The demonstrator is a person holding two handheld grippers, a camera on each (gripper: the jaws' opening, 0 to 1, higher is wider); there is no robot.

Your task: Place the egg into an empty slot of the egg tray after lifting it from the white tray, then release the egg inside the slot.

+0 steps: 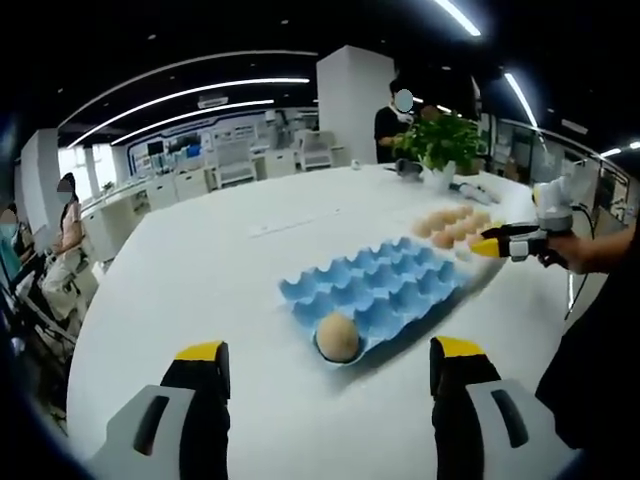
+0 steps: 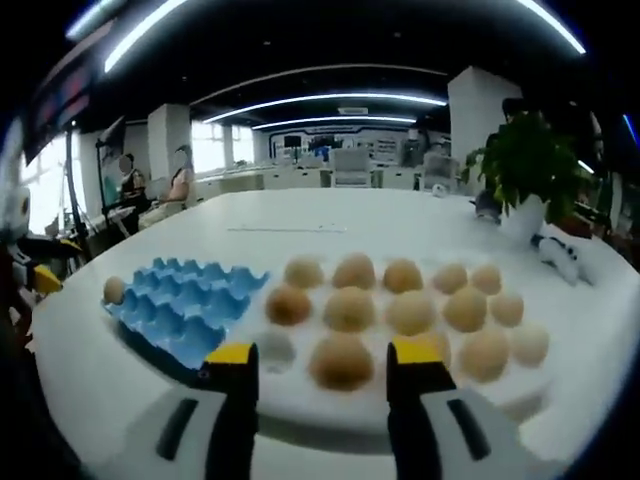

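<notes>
On the white counter (image 1: 200,270) lies a blue egg tray (image 1: 375,290), and in the left gripper view a single brown egg (image 1: 338,337) sits in the slot at its near corner. The left gripper (image 1: 330,370) hangs above the counter just short of that corner, its yellow-tipped jaws spread wide apart with nothing between them. Beyond the blue tray, touching or nearly touching its far end, is the white tray (image 1: 470,250) with its rows of eggs, and the right gripper (image 1: 490,245) reaches in over it from the right, held by a person's hand; from this side it is too small to tell how its jaws stand.

In the right gripper view the white tray (image 2: 560,375) spreads across the middle, loaded with about a dozen brown eggs. The right gripper (image 2: 322,362) is poised at the tray's near edge, jaws parted, with one egg (image 2: 341,361) lying in its hollow between the two tips; the jaws stand on either side of it without clearly touching. To the left the blue egg tray (image 2: 185,300) lies alongside, the lone egg (image 2: 114,290) at its far left corner. A potted plant (image 2: 525,165) stands at the counter's back right.
</notes>
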